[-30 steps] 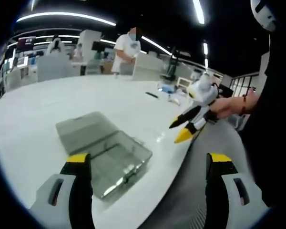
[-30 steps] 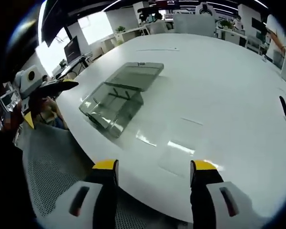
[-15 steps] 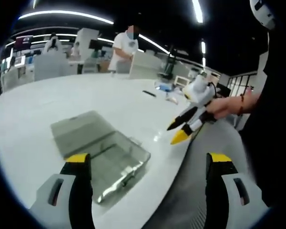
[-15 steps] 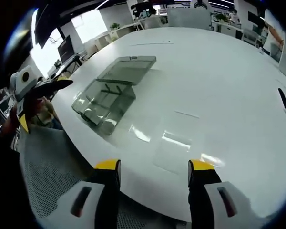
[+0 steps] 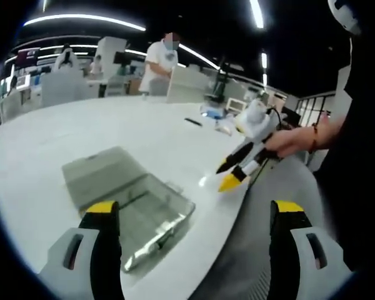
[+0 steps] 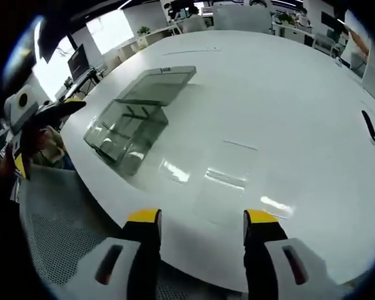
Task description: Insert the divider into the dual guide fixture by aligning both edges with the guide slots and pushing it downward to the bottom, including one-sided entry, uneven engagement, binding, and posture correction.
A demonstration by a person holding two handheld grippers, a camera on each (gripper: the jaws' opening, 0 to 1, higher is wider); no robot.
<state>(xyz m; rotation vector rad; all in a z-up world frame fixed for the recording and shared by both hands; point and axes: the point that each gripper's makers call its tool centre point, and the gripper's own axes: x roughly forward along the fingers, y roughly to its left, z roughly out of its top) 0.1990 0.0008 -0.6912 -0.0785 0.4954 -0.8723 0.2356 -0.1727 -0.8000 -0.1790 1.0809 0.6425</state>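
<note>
The left hand-held gripper [image 5: 190, 215] stood wide open and empty above the white bench [image 5: 62, 140], its jaws straddling the bench's curved edge. The right hand-held gripper [image 6: 200, 217] was likewise spread and empty. The clear lidded fixture [image 6: 128, 122] sat near that edge, lid open, with broad bare bench beyond it.

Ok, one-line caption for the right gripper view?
Open right gripper hovers over the white table's edge, apart from the clear smoky plastic box lying open, with a flat transparent sheet ahead.
</note>
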